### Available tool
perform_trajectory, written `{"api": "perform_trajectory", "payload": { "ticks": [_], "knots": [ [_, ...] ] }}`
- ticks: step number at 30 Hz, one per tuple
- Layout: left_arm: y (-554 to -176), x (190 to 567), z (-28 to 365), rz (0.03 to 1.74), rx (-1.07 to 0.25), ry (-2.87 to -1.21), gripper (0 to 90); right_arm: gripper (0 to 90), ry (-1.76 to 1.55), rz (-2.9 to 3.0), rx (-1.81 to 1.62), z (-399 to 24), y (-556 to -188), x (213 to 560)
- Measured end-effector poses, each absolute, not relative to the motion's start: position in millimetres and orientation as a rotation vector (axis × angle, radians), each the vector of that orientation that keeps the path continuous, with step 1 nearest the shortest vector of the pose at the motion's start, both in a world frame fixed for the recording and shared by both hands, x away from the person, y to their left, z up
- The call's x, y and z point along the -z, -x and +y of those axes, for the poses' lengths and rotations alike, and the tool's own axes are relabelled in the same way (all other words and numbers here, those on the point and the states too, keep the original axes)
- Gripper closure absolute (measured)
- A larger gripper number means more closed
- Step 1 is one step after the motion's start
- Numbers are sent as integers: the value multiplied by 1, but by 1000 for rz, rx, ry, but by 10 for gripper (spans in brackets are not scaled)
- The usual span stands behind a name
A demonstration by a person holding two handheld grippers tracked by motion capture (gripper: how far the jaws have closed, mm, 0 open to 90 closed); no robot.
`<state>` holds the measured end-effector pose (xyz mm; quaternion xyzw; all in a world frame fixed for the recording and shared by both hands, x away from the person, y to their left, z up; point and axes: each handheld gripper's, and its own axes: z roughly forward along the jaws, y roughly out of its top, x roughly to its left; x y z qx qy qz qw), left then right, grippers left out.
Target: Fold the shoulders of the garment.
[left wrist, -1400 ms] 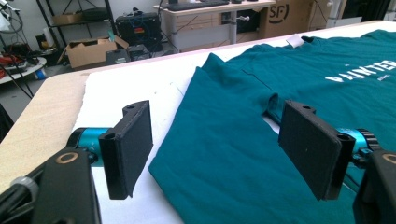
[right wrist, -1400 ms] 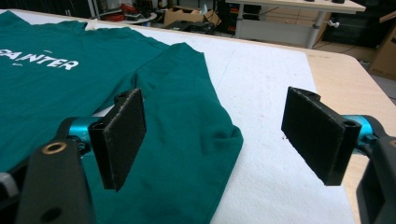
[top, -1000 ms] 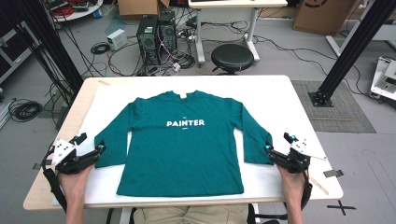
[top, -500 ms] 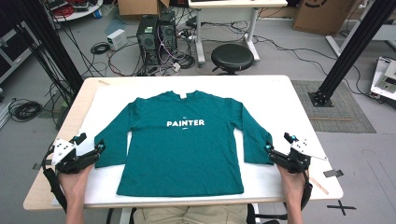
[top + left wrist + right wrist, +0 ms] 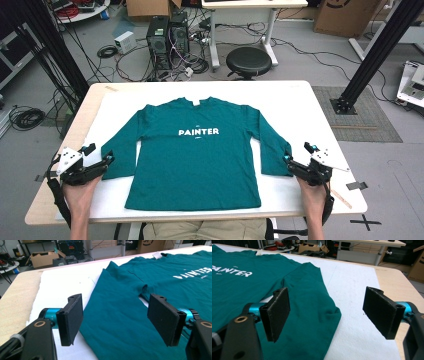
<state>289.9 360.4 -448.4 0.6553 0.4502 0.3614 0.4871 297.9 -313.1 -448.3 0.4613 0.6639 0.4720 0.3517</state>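
Note:
A teal long-sleeved shirt (image 5: 195, 150) printed PAINTER lies flat, front up, on the white-covered table (image 5: 300, 107), sleeves angled down and out. My left gripper (image 5: 100, 162) hovers open at the cuff of the shirt's left-hand sleeve (image 5: 120, 150); in the left gripper view its jaws stand wide apart over that sleeve (image 5: 117, 315). At the other sleeve's cuff (image 5: 274, 160) my right gripper (image 5: 289, 162) is open too, and the right gripper view has the sleeve end (image 5: 319, 315) between its jaws, nothing gripped.
Bare wood shows along the table's left edge (image 5: 75, 135) and right edge (image 5: 345, 165). Beyond the table stand a black stool (image 5: 248, 61), computer towers (image 5: 167, 37) with cables, and a black frame post (image 5: 372, 55).

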Motion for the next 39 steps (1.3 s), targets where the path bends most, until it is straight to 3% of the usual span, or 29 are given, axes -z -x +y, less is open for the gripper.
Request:
{"api": "perform_trajectory", "payload": {
  "ticks": [6, 14, 28, 39],
  "knots": [
    [-284, 444, 359, 1041, -841, -1614, 293, 222, -1194, 1719, -1221, -313, -298, 448],
    [-262, 431, 350, 907, -683, -1821, 417, 222, -1184, 1723, -1196, -312, -298, 448],
    [-258, 436, 340, 899, -575, -1979, 529, 222, -1191, 1736, -1182, -311, -300, 448],
    [-276, 444, 329, 924, -494, -2064, 535, 222, -1199, 1741, -1181, -310, -300, 448]
  ]
}}
